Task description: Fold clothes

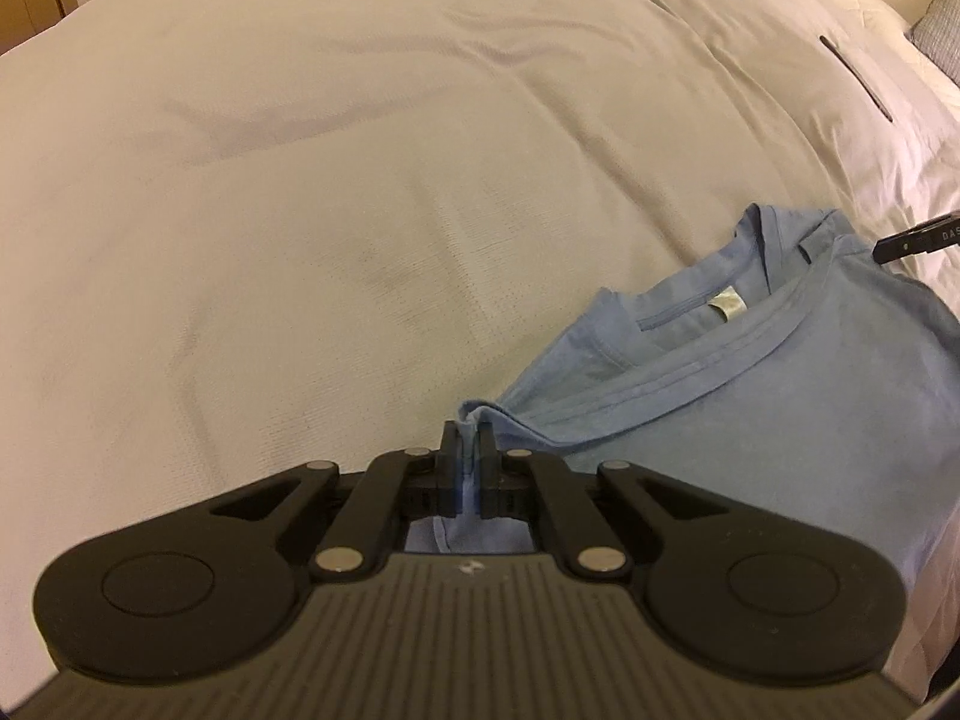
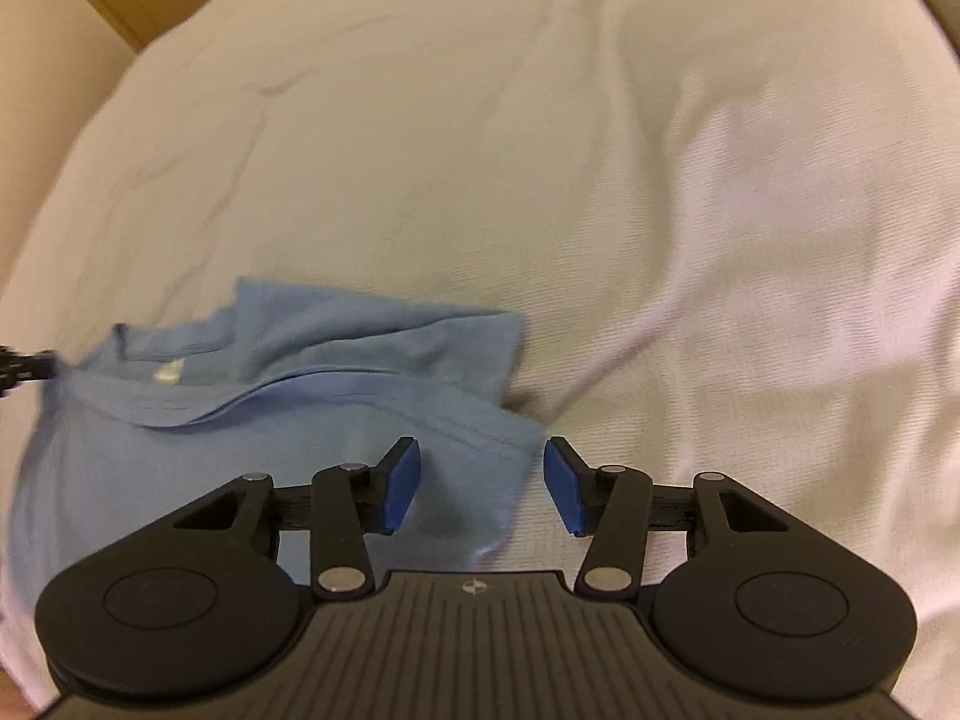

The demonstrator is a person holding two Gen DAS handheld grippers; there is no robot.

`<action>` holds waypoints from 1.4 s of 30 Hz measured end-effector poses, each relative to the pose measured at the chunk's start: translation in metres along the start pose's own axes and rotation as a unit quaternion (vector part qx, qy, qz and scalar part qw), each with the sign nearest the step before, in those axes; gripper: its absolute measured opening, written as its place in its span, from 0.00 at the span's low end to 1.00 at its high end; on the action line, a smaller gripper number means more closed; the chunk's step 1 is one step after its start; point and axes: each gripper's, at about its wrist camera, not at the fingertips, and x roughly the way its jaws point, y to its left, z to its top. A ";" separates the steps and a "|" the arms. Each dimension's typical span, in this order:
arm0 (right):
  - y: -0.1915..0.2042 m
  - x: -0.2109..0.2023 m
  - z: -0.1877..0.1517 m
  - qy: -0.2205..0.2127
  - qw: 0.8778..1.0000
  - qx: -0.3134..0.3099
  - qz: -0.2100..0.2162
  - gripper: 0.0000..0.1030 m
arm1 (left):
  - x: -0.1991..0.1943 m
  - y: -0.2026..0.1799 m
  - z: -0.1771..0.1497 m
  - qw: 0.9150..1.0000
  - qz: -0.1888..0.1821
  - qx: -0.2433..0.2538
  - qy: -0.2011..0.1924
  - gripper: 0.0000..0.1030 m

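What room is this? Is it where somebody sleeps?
Most likely a bedroom. A big bed with a white cover fills both views, a grey pillow sits at its far corner, and a blue T-shirt lies on it.

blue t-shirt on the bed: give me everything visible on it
The light blue cotton-looking t-shirt lies partly folded and rumpled on the white bedspread, collar side up, with a ribbed neckline and a small pale neck label showing inside. One bunched edge is pinched in the left gripper, whose jaws are shut on it. The right gripper hangs open over the shirt's opposite hemmed corner, its blue pads not pressing the cloth.
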 end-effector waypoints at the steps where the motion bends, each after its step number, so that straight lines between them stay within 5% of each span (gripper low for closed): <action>1: -0.001 0.000 0.000 -0.002 1.000 0.006 -0.002 0.49 | -0.001 0.000 -0.001 1.000 0.000 -0.002 -0.001 0.00; 4: -0.007 0.001 -0.002 -0.002 0.999 0.031 0.015 0.47 | -0.001 -0.001 -0.005 1.000 0.000 -0.005 0.002 0.00; 8: -0.006 -0.001 -0.002 -0.011 0.999 0.040 0.012 0.02 | -0.007 -0.002 -0.007 1.000 -0.005 -0.012 0.002 0.00; 18: 0.023 -0.052 0.016 -0.076 0.996 -0.048 -0.013 0.01 | -0.042 0.022 -0.007 0.995 0.011 -0.093 -0.027 0.00; 28: 0.008 0.014 0.045 -0.032 0.998 -0.050 -0.025 0.01 | 0.032 0.042 0.000 0.990 0.035 -0.129 0.051 0.01; 32: 0.008 0.014 0.047 -0.037 0.997 -0.052 -0.053 0.16 | 0.017 0.042 -0.007 0.986 0.066 -0.150 0.032 0.05; 38: 0.019 -0.028 0.024 -0.047 0.996 -0.058 -0.053 0.17 | -0.028 0.022 -0.031 0.983 0.088 -0.159 0.013 0.04; 42: 0.034 -0.060 -0.015 -0.035 0.997 -0.060 -0.032 0.19 | -0.050 -0.031 -0.052 0.993 0.039 -0.115 0.014 0.05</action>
